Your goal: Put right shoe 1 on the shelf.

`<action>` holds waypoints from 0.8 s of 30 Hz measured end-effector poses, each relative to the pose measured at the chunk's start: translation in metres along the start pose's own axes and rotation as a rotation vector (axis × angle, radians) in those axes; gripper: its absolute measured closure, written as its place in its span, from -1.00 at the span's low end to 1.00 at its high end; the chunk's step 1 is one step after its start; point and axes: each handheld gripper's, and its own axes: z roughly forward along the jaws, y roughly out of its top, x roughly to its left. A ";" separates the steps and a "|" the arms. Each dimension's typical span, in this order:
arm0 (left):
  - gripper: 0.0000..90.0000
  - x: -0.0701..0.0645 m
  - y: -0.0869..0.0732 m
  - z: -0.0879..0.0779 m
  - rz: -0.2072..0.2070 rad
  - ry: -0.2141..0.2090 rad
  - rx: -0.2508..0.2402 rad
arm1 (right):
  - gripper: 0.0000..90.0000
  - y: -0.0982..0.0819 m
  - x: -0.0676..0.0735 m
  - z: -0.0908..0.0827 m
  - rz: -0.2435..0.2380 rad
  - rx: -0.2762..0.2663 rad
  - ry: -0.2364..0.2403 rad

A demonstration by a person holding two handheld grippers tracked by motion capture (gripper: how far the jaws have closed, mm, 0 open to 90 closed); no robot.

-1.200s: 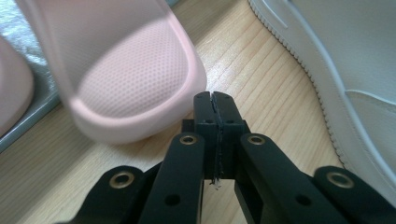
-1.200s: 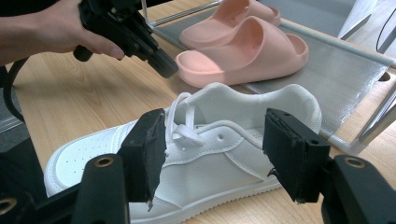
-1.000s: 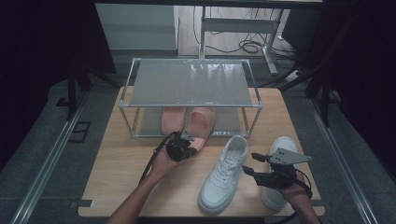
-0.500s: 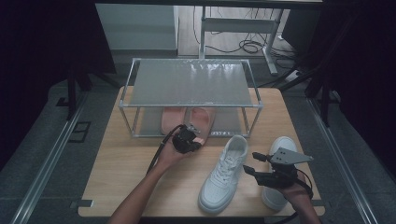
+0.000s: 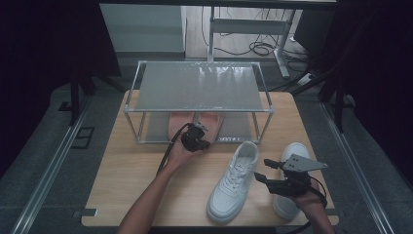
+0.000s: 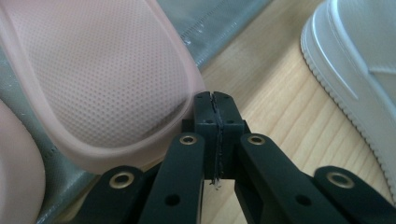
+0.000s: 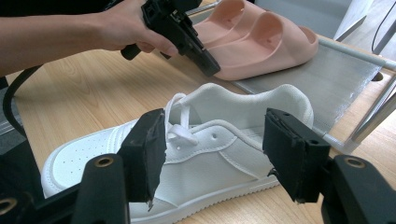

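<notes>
Left tongs moved up to the slippers.
Right tongs (image 5: 267, 171) unmoved, jaws apart beside white sneaker (image 5: 233, 183) on bench (image 5: 126, 180); left tongs (image 5: 200, 130), pressed together and empty, now touch pink slippers (image 5: 178, 123) on rack's (image 5: 199, 87) lower shelf.

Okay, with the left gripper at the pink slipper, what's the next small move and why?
Probably nudge the pink slipper deeper onto the rack's lower shelf. The left gripper has its jaws shut, tip against the slipper's heel rim, and that heel overhangs the shelf edge toward the table.
</notes>
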 end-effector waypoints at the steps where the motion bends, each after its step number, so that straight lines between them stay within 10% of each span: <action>1: 1.00 0.002 0.001 0.000 0.010 0.002 0.007 | -0.11 0.000 0.000 0.000 0.000 0.000 0.000; 24: 1.00 0.017 0.006 0.007 -0.087 0.014 -0.013 | -0.11 0.000 0.000 -0.001 -0.001 -0.003 -0.002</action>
